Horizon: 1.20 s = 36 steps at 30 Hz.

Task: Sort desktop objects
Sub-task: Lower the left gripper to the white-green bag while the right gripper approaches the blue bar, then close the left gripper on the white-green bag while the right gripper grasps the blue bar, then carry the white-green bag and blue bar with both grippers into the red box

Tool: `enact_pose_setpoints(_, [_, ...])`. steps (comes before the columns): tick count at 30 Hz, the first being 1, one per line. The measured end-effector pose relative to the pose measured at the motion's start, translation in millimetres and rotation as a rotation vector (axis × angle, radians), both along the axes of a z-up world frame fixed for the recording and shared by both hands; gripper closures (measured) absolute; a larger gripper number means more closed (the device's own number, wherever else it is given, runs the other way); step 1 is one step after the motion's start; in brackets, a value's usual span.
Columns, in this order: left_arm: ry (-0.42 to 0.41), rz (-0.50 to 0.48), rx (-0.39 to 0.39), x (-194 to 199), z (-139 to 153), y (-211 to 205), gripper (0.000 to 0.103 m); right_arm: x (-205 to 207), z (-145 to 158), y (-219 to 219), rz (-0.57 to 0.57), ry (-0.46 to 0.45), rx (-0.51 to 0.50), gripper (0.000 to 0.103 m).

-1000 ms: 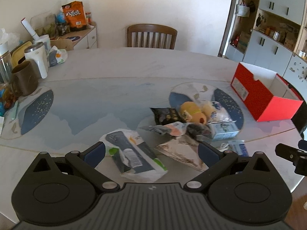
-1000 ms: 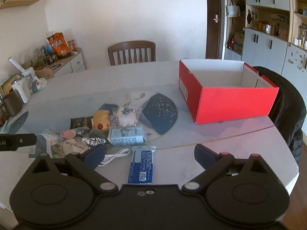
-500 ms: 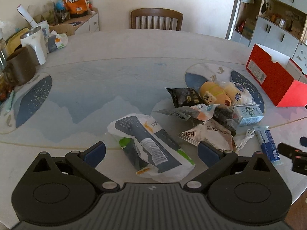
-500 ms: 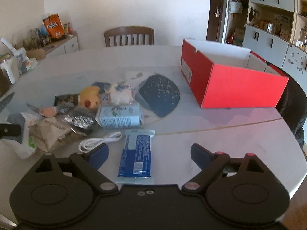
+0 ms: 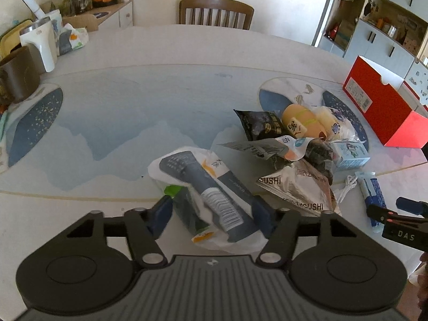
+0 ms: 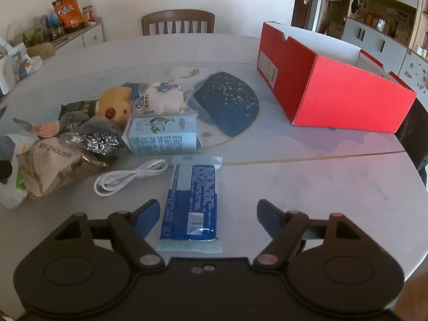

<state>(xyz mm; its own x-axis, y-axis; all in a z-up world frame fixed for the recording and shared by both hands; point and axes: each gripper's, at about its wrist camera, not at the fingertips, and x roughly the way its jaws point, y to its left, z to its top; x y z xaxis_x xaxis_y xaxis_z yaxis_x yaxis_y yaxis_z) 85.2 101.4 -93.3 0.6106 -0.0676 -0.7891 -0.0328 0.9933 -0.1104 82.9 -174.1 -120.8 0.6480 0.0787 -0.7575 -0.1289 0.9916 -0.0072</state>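
Near the table's (image 5: 187,53) front edge, my left gripper (image 5: 212,214) closes around the tissue pack (image 5: 208,195); my right gripper (image 6: 208,214) narrows, not yet touching, astride the blue wrapper (image 6: 191,200). I should squeeze both gently.

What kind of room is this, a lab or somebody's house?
Most likely a home dining room: a round table with a wooden chair behind it, a sideboard crowded with snacks, and wall cabinets full of household things.

left hand-held gripper (image 5: 212,214): jaws closing (tilted downward) | right hand-held gripper (image 6: 208,218): jaws closing, angled down
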Motion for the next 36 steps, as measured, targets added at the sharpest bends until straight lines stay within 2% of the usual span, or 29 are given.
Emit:
enact_pose_setpoints(4, [0.002,-0.007,-0.019,1.8,0.7,4.4,0.06,2.7,-2.3,1.9,-0.005,0.013,-0.009,0.032])
enact_pose_setpoints(5, [0.002,-0.008,-0.021,2.3,0.8,5.6,0.064,3.4,-2.9,2.4,-0.008,0.018,-0.01,0.037])
enact_pose_setpoints(10, [-0.003,-0.012,-0.045,3.9,1.4,11.7,0.077,5.2,-2.8,5.2,-0.013,0.015,-0.012,0.044])
enact_pose_setpoints(13, [-0.011,-0.025,-0.045,4.1,2.7,13.3,0.082,6.2,-1.9,6.4,-0.014,0.016,-0.008,0.054])
enact_pose_setpoints(14, [-0.011,-0.029,-0.05,4.7,3.0,14.4,0.084,6.6,-1.4,7.1,-0.013,0.017,-0.006,0.061])
enact_pose_setpoints(21, [-0.022,-0.048,-0.083,6.0,6.2,24.9,0.089,6.9,0.1,10.3,-0.034,0.02,-0.023,0.066])
enact_pose_setpoints(27, [-0.033,-0.081,-0.133,5.2,11.3,33.1,0.09,4.3,3.4,5.6,-0.088,0.022,-0.021,0.067])
enact_pose_setpoints(36, [-0.129,-0.177,-0.175,0.5,41.3,40.1,0.09,-5.5,27.4,1.4,-0.136,0.001,-0.004,0.067])
